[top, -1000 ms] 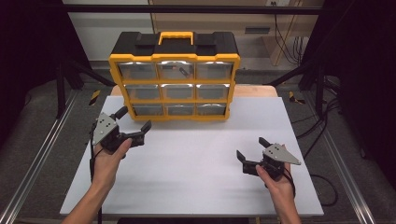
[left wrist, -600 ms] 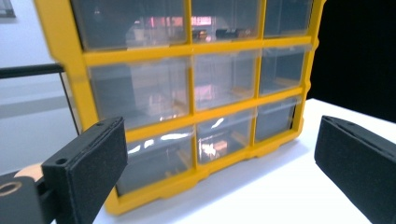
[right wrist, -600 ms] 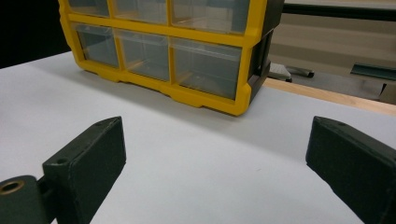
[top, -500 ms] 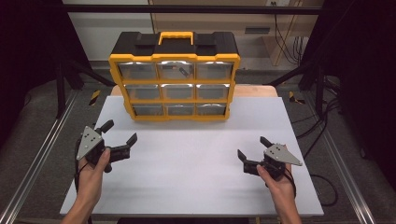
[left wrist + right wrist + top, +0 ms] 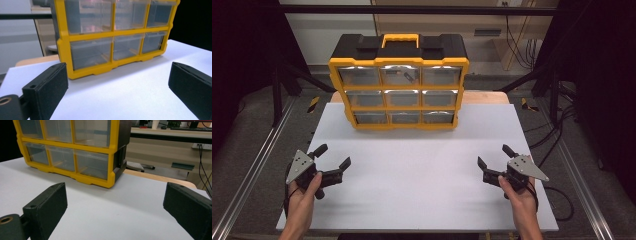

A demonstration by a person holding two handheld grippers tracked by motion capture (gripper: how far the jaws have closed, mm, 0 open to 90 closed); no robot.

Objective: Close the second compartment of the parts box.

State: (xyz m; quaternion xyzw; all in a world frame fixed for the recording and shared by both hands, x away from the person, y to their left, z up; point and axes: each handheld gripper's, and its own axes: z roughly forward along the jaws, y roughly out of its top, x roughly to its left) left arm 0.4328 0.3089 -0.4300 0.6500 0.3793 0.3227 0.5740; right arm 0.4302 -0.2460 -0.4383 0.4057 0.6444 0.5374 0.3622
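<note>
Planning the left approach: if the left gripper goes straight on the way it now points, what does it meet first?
Probably the drawer organizer. The left gripper, jaws open and empty, faces its lower-left drawers across bare white table. Nothing lies between, though the exact drawer it would meet is uncertain.

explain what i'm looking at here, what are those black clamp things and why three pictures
There is no robot here. A person stands at a white table and holds a hand-held gripper in each hand: a tool with two black jaws that open and close to grab things.

The high view looks down from above the person. The left hand-held gripper is at the left and the right hand-held gripper at the right. Both have their jaws spread and hold nothing.

The other two pictures come from small cameras riding on each tool. The left gripper view and the right gripper view each look out between that tool's own two black jaws, which rise from the bottom.

On the table, at the far side, stands a yellow and black drawer organizer with three rows of clear drawers, all closed, and a carry handle on top.
</note>
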